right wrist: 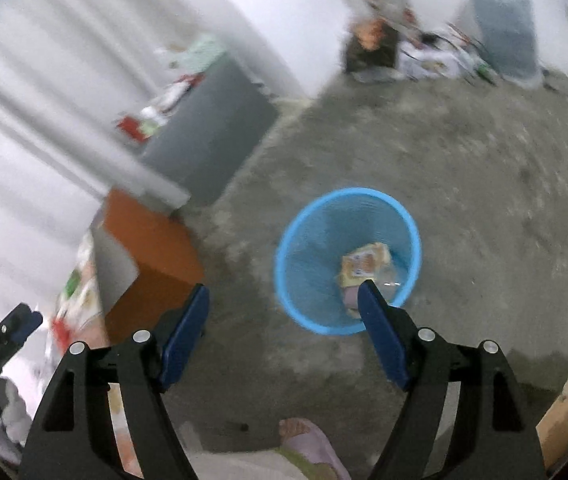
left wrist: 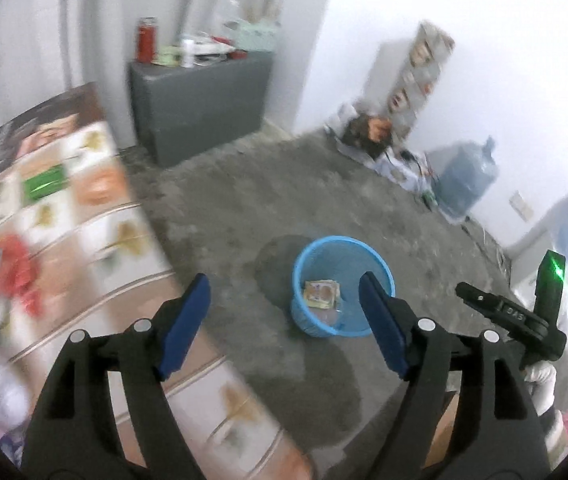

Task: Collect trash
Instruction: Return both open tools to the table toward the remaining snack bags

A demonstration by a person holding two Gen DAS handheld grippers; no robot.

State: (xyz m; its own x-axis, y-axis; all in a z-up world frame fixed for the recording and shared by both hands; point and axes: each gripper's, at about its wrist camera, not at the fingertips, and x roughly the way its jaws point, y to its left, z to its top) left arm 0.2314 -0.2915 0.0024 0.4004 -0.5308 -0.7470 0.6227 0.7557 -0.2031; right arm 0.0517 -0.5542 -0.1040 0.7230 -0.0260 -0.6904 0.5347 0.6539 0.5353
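Note:
A blue mesh trash bin stands on the grey floor, with a yellow snack wrapper inside. My left gripper is open and empty, held above the floor beside the table edge. The right gripper's body shows at the right of the left wrist view. In the right wrist view the bin lies ahead and below, the wrapper in it. My right gripper is open and empty above the floor, its right finger over the bin's near rim. Red crumpled trash lies on the table.
A table with a patterned cloth fills the left. A grey cabinet with bottles stands at the back wall. A large water jug and clutter sit along the right wall. An orange box is near the table.

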